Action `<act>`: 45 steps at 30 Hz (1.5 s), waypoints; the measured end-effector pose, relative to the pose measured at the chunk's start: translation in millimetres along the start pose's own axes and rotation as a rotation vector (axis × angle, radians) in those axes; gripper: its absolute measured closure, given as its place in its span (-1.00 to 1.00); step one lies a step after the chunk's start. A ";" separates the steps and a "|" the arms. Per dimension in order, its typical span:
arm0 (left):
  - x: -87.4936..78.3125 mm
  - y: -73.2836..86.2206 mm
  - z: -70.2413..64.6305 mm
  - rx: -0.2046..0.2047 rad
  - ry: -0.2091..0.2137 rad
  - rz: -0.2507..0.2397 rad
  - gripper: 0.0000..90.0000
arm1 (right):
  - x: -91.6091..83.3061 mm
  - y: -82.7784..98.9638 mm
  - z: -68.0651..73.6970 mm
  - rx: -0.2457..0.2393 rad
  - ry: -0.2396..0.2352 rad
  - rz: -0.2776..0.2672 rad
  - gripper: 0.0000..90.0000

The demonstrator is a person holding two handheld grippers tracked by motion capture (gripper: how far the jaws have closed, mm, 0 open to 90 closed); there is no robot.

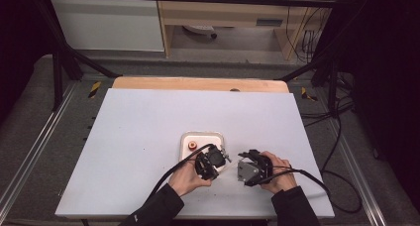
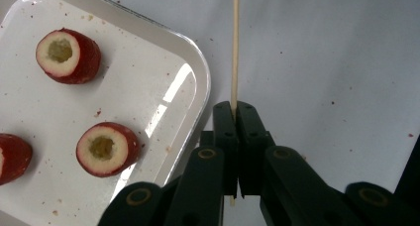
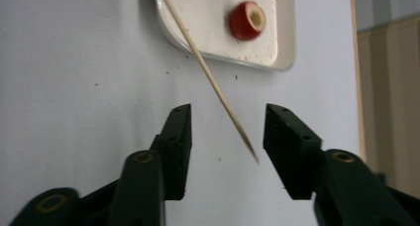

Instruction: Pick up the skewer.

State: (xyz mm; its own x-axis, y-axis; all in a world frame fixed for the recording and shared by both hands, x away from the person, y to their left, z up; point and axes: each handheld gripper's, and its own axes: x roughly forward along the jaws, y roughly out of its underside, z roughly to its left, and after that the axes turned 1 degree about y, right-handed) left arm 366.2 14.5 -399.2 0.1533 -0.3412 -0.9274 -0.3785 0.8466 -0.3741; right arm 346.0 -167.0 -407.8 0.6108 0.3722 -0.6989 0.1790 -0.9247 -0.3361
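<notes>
A thin wooden skewer (image 2: 235, 47) runs straight out from my left gripper (image 2: 235, 109), whose jaws are shut on it near its blunt end. Its pointed end (image 3: 250, 149) hangs between the jaws of my right gripper (image 3: 227, 122), which stands open without touching it. Three red cored fruit pieces, among them one at the tray's far side (image 2: 68, 55) and one nearer (image 2: 106, 149), lie on a white tray (image 2: 148, 52). From above, the left gripper (image 1: 220, 156) and the right gripper (image 1: 246, 161) face each other just in front of the tray (image 1: 208, 135).
The pale tabletop (image 1: 148, 122) has wide free room to the left, right and beyond the tray. A wooden strip (image 1: 198, 83) borders its far edge. Cables trail from both grippers toward the front edge. Red specks dot the tray and the table around it.
</notes>
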 end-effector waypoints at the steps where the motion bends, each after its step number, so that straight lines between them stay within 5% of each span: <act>1: 0.0 0.0 0.0 0.000 0.000 0.000 0.97 | -0.6 2.9 -1.4 0.050 0.000 -0.003 0.07; 9: -9.9 24.0 4.3 -0.066 -0.005 -0.123 0.97 | -3.6 25.8 -10.1 0.386 -0.006 -0.037 -0.27; 13: -15.3 38.0 7.2 -0.124 -0.010 -0.177 0.97 | -2.2 32.7 -9.7 0.468 -0.019 -0.042 -0.32; 14: -16.8 43.8 7.6 -0.142 -0.020 -0.205 0.97 | -1.2 37.3 -8.8 0.528 -0.026 -0.049 -0.36; 17: -18.6 49.9 7.8 -0.163 -0.028 -0.243 0.97 | -0.7 40.7 -7.9 0.578 -0.038 -0.055 -0.40; 18: -19.5 54.7 8.1 -0.185 -0.030 -0.275 0.97 | -0.3 44.3 -5.8 0.645 -0.047 -0.068 -0.47; 23: -22.8 73.1 8.7 -0.251 -0.059 -0.365 0.97 | 1.8 48.1 -4.7 0.764 -0.073 -0.044 -0.64; 28: -23.8 94.4 5.3 -0.301 -0.083 -0.450 0.97 | 4.9 46.0 -5.6 0.838 -0.125 -0.044 -0.75; 35: -25.1 111.6 3.8 -0.349 -0.088 -0.508 0.97 | 10.1 42.2 -9.3 0.918 -0.180 -0.052 -0.92; 45: -28.1 128.2 4.7 -0.388 -0.093 -0.574 0.97 | 13.5 25.5 -21.1 0.964 -0.197 -0.061 -0.98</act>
State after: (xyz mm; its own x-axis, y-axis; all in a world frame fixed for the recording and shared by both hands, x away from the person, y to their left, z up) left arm 317.6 134.6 -421.1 0.4973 -0.6399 -0.5858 -0.5106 0.3301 -0.7939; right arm 375.1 -187.2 -412.4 0.4660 0.5046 -0.7268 -0.5534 -0.4746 -0.6844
